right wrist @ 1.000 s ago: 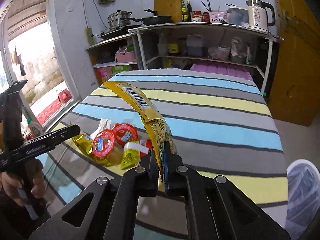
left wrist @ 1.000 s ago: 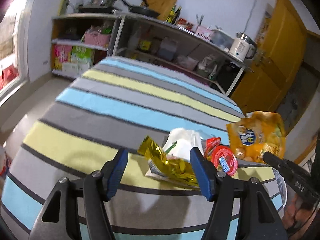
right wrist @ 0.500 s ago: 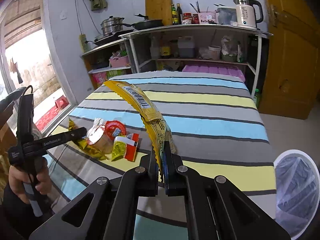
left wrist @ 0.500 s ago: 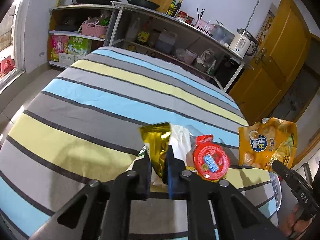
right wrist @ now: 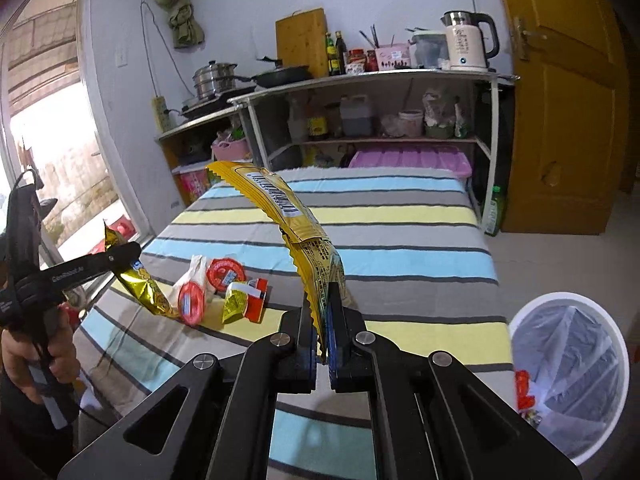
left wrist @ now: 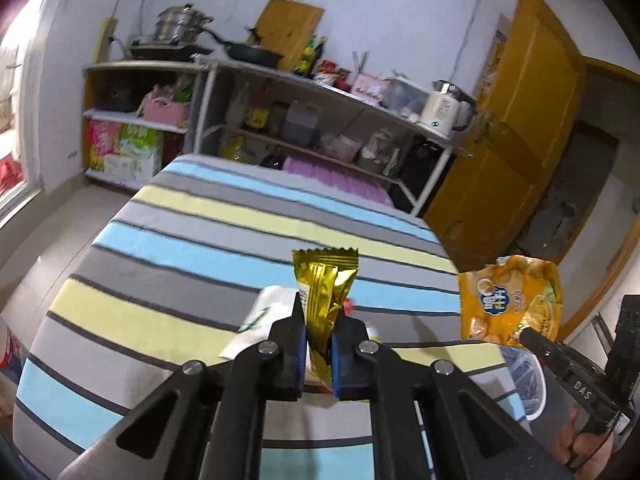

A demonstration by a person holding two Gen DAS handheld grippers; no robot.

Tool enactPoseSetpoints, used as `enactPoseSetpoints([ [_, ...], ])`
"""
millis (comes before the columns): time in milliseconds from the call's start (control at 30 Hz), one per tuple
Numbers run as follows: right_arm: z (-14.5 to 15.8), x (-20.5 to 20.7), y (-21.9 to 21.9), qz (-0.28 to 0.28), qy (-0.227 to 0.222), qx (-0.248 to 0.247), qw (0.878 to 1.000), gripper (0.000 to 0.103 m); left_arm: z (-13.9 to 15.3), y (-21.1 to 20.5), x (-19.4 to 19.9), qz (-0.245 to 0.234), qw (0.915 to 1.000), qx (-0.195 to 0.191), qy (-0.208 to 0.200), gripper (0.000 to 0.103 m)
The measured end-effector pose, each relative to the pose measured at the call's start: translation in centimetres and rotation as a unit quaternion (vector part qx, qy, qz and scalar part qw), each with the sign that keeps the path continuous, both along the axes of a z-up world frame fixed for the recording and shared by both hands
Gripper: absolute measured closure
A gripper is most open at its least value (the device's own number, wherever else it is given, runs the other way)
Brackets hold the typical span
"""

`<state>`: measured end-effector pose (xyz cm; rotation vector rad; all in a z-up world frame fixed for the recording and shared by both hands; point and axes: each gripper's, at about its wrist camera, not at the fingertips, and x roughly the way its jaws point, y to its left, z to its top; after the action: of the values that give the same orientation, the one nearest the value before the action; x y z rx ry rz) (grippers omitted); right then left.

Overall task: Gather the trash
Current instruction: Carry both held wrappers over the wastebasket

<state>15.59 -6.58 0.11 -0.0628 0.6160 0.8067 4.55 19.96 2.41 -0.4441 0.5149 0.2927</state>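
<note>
My left gripper (left wrist: pixel 319 330) is shut on a gold foil wrapper (left wrist: pixel 325 285), lifted off the striped table (left wrist: pixel 168 240); from the right wrist view that wrapper (right wrist: pixel 140 286) hangs from the left gripper (right wrist: pixel 120 256) above the table's left side. My right gripper (right wrist: pixel 321 322) is shut on a yellow snack bag (right wrist: pixel 280 204), which in the left wrist view shows its orange front (left wrist: pixel 508 300). On the cloth lie a white wrapper (right wrist: pixel 196 270), two red-lidded cups (right wrist: pixel 226 274) and a yellow-red packet (right wrist: pixel 244 300).
A white bin with a clear liner (right wrist: pixel 568 364) stands on the floor right of the table. Metal shelves with pots, bottles and a kettle (right wrist: pixel 468 44) line the far wall. A yellow door (right wrist: pixel 560 100) is at the right. A hand (right wrist: pixel 36 356) holds the left gripper.
The left gripper closed on the gold wrapper and lifted it off the pile. The right gripper carried the yellow bag rightward, bringing the white bin further into view.
</note>
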Motion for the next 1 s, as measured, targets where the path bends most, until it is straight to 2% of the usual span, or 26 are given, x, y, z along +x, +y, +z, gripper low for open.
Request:
enactPoseSetpoints([
  [400,1.1,-0.6,-5.7,-0.053,-0.012,0.012,0.998,0.099,2.1,-6.8,3.5,-0.097,0.9949,0.023,-0.017,0.093],
  [1000,0.3,-0.1,-15.2,-0.148,-0.007,0.019,0.989,0.099,2.2,-17.8,9.4,-0.222,0.9739,0.044,-0.006,0.093],
])
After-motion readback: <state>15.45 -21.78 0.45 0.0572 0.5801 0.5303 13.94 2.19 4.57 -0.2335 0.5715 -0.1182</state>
